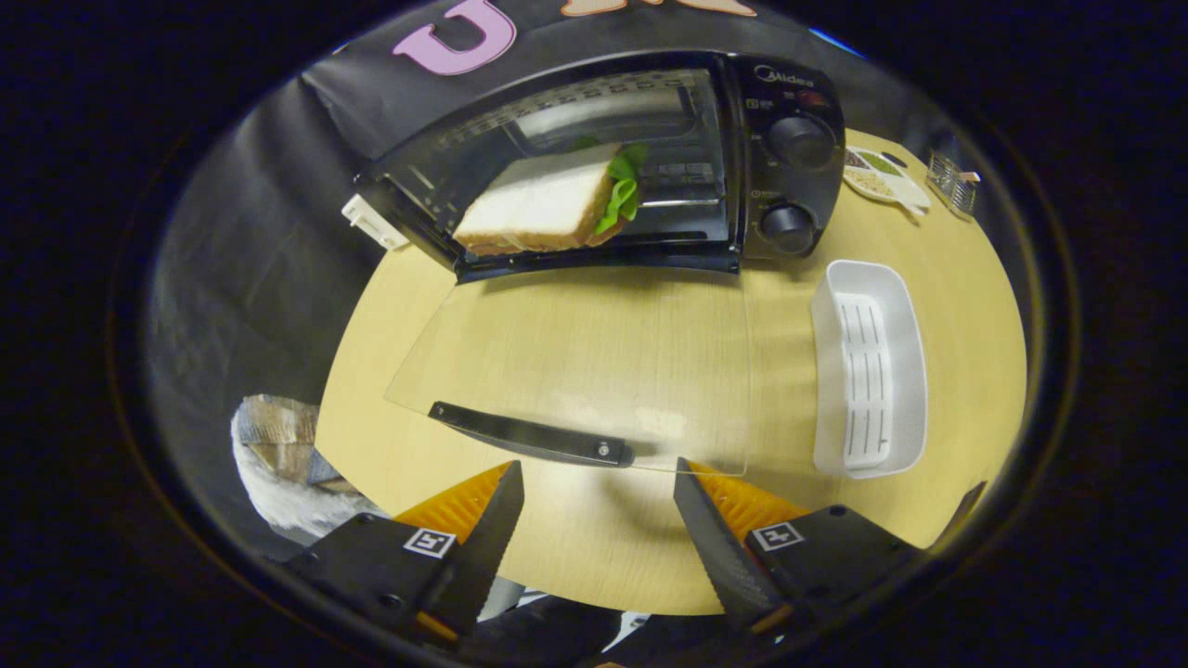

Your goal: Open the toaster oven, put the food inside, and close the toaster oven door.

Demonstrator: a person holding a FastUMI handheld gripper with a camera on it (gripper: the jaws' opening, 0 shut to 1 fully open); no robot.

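The toaster oven (650, 158) stands at the far side of the round wooden table (965, 306), and everything else is best placed from it. Its glass door (594, 371) is folded fully down toward the gripper (599, 482), lying flat just above the tabletop. The sandwich (548, 204) sits inside the oven cavity, toward the side away from the knobs, with green lettuce showing at the end nearer them.

The gripper's fingers are spread wide and hold nothing. The door's dark handle (531, 436) runs crosswise along the door's free edge, just ahead of the fingers and a little toward the left one. Its long axis lies across the line of the fingers, so closing the door looks to call for getting under or onto that bar and swinging it up and away toward the oven. Whether the fingertips already touch the door edge is hard to tell through the glass.

A white tray (868, 366) lies empty beside the door, below the oven's knob side.
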